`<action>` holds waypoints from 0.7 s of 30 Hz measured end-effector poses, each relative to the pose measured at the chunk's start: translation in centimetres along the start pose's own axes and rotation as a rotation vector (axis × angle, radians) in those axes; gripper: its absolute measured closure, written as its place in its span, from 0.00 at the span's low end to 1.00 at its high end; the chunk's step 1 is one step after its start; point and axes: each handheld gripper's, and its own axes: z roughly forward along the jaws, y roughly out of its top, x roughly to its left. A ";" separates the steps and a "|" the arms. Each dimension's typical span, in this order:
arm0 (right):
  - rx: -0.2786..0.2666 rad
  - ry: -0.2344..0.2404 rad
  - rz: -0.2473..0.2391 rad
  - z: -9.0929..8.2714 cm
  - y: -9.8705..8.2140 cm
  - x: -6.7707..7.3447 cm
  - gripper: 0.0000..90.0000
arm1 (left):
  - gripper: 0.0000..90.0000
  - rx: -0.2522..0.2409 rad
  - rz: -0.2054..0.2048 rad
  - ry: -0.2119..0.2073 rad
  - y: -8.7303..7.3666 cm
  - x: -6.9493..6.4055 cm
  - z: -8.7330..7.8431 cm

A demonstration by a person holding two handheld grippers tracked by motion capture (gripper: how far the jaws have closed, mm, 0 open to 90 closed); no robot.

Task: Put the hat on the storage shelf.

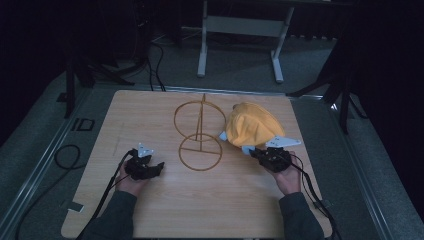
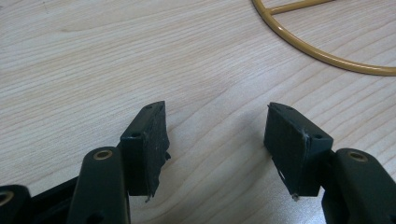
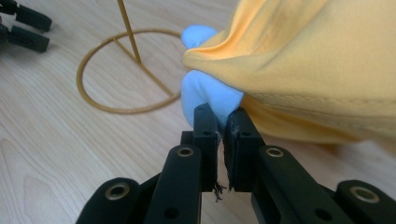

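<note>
A yellow cap (image 1: 250, 125) with a light blue brim (image 1: 247, 149) lies on the wooden table (image 1: 165, 200), right of a gold wire stand (image 1: 200, 134) made of two rings on a post. My right gripper (image 1: 256, 152) is shut on the blue brim (image 3: 208, 93), with the yellow crown (image 3: 313, 60) just beyond its jaws. My left gripper (image 1: 156, 168) rests open near the table's left side, its jaws wide apart over bare wood (image 2: 215, 135). The stand's base ring (image 2: 327, 56) curves ahead of it.
A white-legged frame (image 1: 240, 35) stands on the floor beyond the table. Cables (image 1: 67, 155) run along the left side. Dark stands (image 1: 345, 85) flank the far corners. The stand's ring (image 3: 126, 70) and my left gripper's jaws (image 3: 23, 25) lie to the left in the right gripper view.
</note>
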 end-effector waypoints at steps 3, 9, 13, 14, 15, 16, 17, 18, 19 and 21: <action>-0.017 0.000 -0.011 -0.4 0.8 0.0 0.94 | 0.44 0.000 0.000 0.000 0.0 0.0 0.0; -0.038 -0.004 -0.026 -1.2 1.7 0.1 0.94 | 0.44 0.000 0.000 0.000 0.0 0.0 0.0; -0.046 -0.008 -0.033 -1.6 2.2 0.0 0.94 | 0.44 0.000 0.000 0.000 0.0 0.0 0.0; -0.051 -0.005 -0.034 -1.8 2.3 0.0 0.94 | 0.44 0.000 0.000 0.000 0.0 0.0 0.0; -0.057 0.000 -0.033 -1.9 2.4 0.0 0.94 | 0.44 0.000 0.000 0.000 0.0 0.0 0.0; -0.060 0.000 -0.031 -2.0 2.5 0.0 0.94 | 0.44 0.000 0.000 0.000 0.0 0.0 0.0; -0.063 -0.001 -0.034 -2.1 2.6 0.0 0.94 | 0.44 0.000 -0.001 0.000 0.0 0.0 0.0; -0.069 0.000 -0.036 -2.2 2.7 0.1 0.94 | 0.44 -0.001 -0.001 0.000 0.0 0.0 0.0; -0.073 0.000 -0.035 -2.3 2.8 0.1 0.94 | 0.44 0.000 -0.001 0.000 0.0 0.0 0.0; -0.086 0.003 -0.039 -2.6 3.0 0.2 0.94 | 0.44 -0.001 -0.002 0.000 0.0 0.0 0.0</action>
